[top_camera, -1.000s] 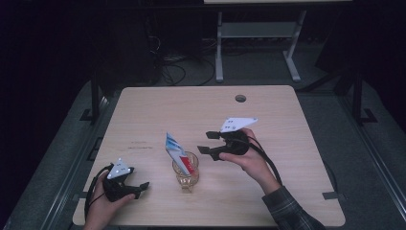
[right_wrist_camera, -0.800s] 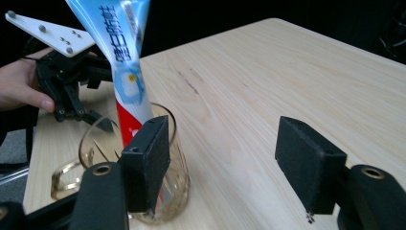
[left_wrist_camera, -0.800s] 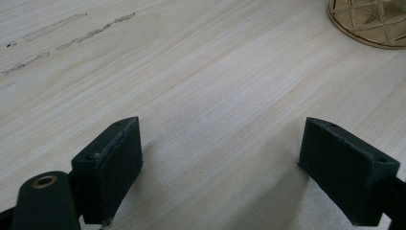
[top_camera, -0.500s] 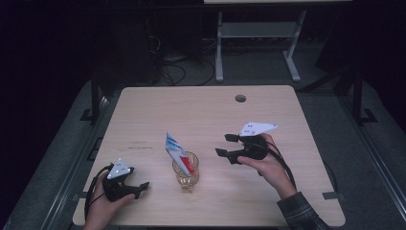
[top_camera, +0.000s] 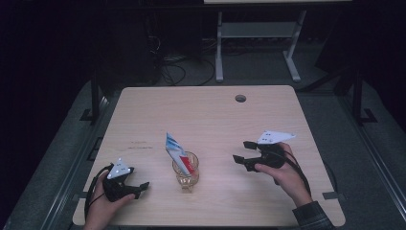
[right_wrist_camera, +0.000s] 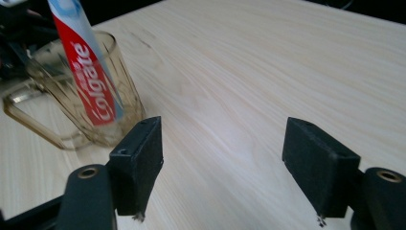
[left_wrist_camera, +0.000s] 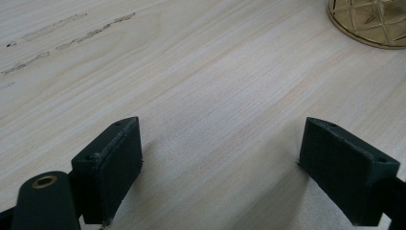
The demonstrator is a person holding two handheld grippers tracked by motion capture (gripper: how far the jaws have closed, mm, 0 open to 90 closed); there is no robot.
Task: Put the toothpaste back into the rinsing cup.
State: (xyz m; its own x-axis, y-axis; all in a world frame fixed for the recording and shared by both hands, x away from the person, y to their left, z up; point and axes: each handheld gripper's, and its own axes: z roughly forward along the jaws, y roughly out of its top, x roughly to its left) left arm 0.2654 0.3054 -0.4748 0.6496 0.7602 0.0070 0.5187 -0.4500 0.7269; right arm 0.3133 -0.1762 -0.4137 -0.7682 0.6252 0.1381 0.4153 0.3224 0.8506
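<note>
There's your toothpaste tube, white with a red band and blue stripes, standing in the amber glass mug near the middle of the counter. The right claw view reads the "Colgate" lettering on the red and shows the mug's handle; from the high view that print can't be read. The tube's long axis runs steeply up out of the mug, with its flat crimped end tilted up and to the left. Your right claw has just been opening and stands apart, nothing between the jaws, well right of the mug. Your left claw sits apart too, empty, left of the mug.
</note>
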